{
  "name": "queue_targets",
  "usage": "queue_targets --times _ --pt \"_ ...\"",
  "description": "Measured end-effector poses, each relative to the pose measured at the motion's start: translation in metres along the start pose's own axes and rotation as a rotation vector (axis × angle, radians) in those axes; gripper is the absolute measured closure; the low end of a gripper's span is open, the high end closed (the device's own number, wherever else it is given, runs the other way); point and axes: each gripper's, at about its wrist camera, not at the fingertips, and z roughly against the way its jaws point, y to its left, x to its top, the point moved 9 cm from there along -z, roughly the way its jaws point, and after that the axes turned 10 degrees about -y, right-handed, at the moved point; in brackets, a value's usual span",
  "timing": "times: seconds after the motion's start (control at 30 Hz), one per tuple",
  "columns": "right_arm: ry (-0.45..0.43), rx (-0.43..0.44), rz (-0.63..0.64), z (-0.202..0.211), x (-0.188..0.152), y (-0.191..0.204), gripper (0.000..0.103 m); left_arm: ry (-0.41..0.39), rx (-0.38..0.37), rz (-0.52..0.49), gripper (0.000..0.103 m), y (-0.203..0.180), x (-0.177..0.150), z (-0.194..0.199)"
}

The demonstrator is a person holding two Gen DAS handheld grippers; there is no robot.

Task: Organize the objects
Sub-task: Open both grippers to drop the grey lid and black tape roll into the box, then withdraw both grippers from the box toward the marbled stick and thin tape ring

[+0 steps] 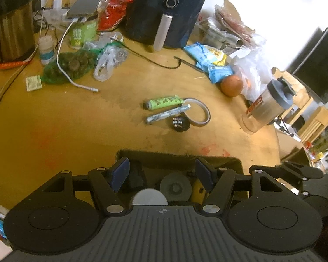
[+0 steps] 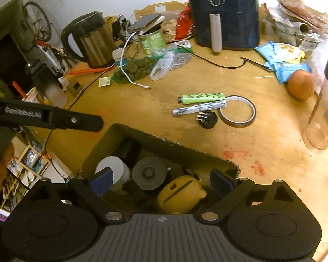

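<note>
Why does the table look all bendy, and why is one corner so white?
Left wrist view: the fisheye lens curves the table edge, and bright light washes out the upper right corner, near the dark screen. Right wrist view: the same bending, and the shaker bottle at the edge looks blurry.

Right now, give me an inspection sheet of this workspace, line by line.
Surface: wooden table, stained red in spots.
Job's things: cardboard box holding a yellow item; green tube, patterned tube, black plug, tape roll loose.
Clutter: air fryer, kettle, orange, shaker bottle, snack packets.
Grippers: left gripper and right gripper open over the box.
Cables: white cable, black cord.
Surroundings: bicycle.
</note>
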Motion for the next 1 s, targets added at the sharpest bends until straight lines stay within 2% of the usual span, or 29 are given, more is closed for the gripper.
queue_targets --times 0.3,0.5,0.6,0.7,0.8,1.0 --pt "0.001 -0.027 -0.042 0.001 0.017 0.0 0.007 -0.053 0.047 -0.041 0.037 0.006 0.051 0.044" --pt "-0.048 -0.014 -0.014 0.003 0.044 0.01 0.005 -0.087 0.053 -0.044 0.037 0.002 0.068 0.058" --pt "-0.081 -0.017 0.006 0.0 0.054 0.01 0.005 -0.107 0.028 -0.032 0.037 -0.001 0.07 0.047" --pt "-0.095 -0.042 -0.044 -0.004 0.06 -0.002 0.005 -0.092 0.018 -0.033 0.037 0.001 0.07 0.034" --pt "-0.105 -0.06 -0.096 -0.01 0.063 -0.013 0.005 -0.086 -0.005 -0.063 0.037 0.0 0.073 0.02" --pt "-0.116 -0.108 -0.114 -0.02 0.063 -0.033 0.004 -0.088 -0.047 -0.108 0.037 0.001 0.077 -0.019"
